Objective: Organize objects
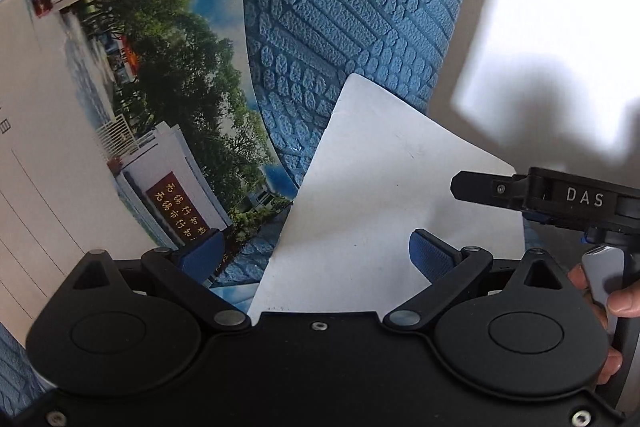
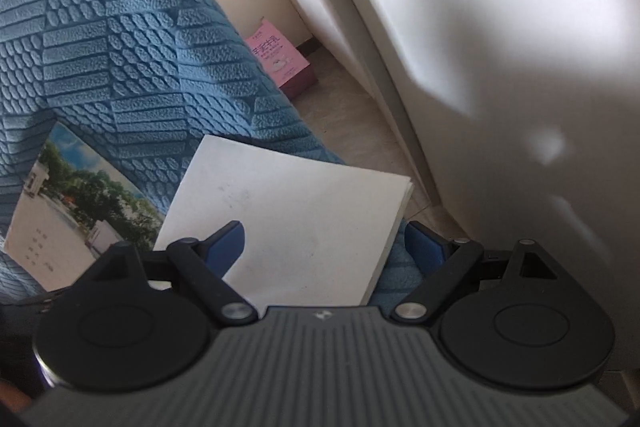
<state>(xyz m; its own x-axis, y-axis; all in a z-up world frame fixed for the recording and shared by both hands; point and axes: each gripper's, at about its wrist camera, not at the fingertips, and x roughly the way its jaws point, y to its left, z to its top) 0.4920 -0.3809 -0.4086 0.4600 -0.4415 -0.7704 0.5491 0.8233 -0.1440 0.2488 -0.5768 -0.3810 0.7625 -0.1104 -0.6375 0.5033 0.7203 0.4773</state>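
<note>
Two paper items on one blue textured blanket [image 1: 360, 7]: one photo-cover notebook [image 1: 132, 99] in a clear sleeve, lying to the left, and one plain white booklet [image 1: 372, 195] just beside it at the blanket's edge, its corner overlapping the notebook's. Two grippers, both hovering low over the booklet: left gripper [image 1: 316, 253] with fingers spread apart, gripping nothing; right gripper [image 2: 324, 247] likewise wide open, one blue pad over the white cover, the other past its edge. One pink carton [image 2: 282, 61] on the floor beyond.
</note>
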